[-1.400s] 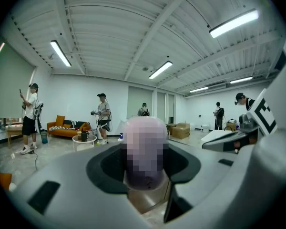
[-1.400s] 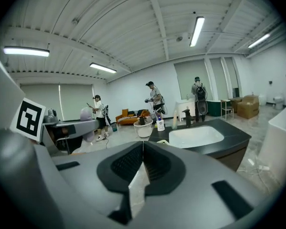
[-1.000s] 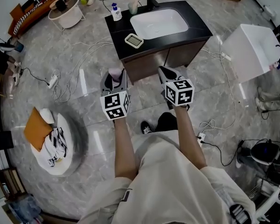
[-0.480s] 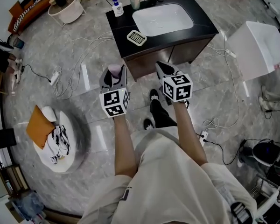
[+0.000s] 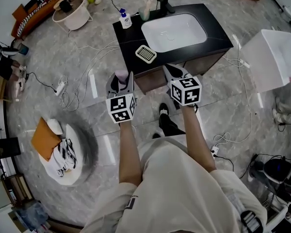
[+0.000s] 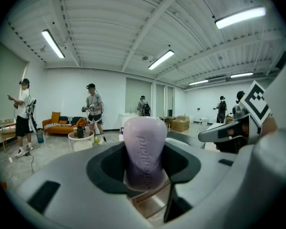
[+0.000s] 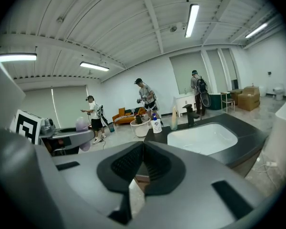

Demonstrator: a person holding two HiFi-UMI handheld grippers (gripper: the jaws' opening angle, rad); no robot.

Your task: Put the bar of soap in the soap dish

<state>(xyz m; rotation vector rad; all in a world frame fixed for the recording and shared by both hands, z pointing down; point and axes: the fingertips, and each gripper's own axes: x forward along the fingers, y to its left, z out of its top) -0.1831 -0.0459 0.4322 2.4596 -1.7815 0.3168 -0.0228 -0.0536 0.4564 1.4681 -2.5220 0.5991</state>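
A lilac bar of soap stands upright between the jaws of my left gripper, which is shut on it; in the left gripper view the soap fills the gap. The white slotted soap dish lies on the front left of the black vanity top, just beyond the left gripper. My right gripper hovers at the counter's front edge, shut with nothing in it. In the right gripper view its jaws meet, with the white basin ahead.
A pump bottle, a cup and a black faucet stand behind the basin. Cables trail over the marble floor. A white box is at the right, and a round stand with clothes at the left. People stand far off.
The person has stepped toward the vanity, so both grippers are now close to its front edge. The left gripper still holds the soap; the right stays shut.
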